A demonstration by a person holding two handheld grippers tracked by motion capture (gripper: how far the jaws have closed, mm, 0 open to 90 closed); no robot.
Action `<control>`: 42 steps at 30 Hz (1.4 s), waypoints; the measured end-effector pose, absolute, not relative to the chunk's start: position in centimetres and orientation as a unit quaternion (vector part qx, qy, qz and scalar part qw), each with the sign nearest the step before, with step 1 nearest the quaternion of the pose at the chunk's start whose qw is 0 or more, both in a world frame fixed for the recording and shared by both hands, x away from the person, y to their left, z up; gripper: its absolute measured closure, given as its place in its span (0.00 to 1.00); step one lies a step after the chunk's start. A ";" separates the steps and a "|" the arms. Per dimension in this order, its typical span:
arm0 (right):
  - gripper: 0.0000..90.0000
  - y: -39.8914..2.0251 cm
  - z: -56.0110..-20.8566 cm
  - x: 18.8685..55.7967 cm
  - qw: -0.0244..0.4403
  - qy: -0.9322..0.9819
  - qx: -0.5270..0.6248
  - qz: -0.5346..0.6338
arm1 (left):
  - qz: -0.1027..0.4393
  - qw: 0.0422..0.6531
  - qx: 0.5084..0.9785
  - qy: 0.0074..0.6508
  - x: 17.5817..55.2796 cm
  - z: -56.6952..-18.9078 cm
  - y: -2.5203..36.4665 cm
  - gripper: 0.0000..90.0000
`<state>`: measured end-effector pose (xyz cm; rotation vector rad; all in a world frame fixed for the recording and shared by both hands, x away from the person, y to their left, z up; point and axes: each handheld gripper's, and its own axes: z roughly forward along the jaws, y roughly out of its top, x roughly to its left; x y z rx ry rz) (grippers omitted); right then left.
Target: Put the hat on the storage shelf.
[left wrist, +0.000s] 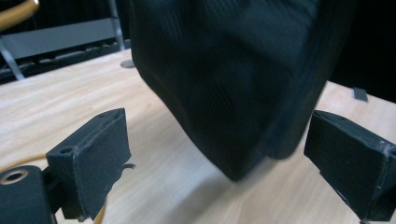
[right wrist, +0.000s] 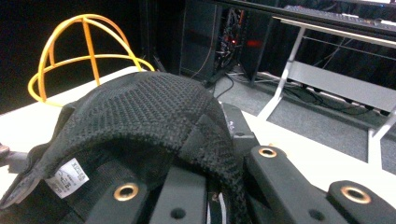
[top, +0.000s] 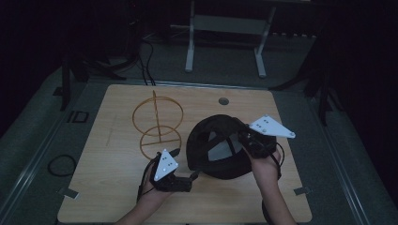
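The wooden table carries a black cap right of its middle. The wire stand sits near the far edge. The right gripper clamps the cap's rim. The left gripper, jaws spread, holds nothing.

A light wooden table bears a wire frame and, seemingly, a black cap.

The black cap is seen to be made of a coarse, matt mesh cloth, with a white printed label sewn inside. The tabletop is finished in pale, smooth wood grain, while the dome-shaped wire stand is coated in glossy yellow. Matt black, slightly rough plastic is shown on the left gripper, brass-coloured metal eyelets on the right gripper.
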<state>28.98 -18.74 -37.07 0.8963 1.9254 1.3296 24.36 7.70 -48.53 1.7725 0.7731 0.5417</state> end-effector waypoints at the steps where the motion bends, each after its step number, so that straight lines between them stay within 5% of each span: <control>1: 0.98 -18.7 -37.0 28.9 0.314 0.731 0.337 0.504 | 0.228 0.538 0.744 0.325 24.5 -48.4 7.5 0.09; 12: 0.98 -18.6 -36.3 27.8 0.311 0.732 0.316 0.517 | 0.235 0.550 0.728 0.336 26.0 -47.6 6.6 0.22; 17: 0.98 -18.8 -36.5 27.2 0.315 0.733 0.314 0.515 | 0.241 0.555 0.724 0.330 26.1 -47.5 6.6 0.57; 25: 0.98 -19.2 -37.4 26.8 0.310 0.734 0.319 0.513 | 0.260 0.548 0.719 0.339 26.0 -46.6 6.3 0.95; 42: 0.93 -21.4 -39.6 25.3 0.289 0.723 0.343 0.526 | 0.287 0.529 0.729 0.325 25.8 -44.2 5.3 0.99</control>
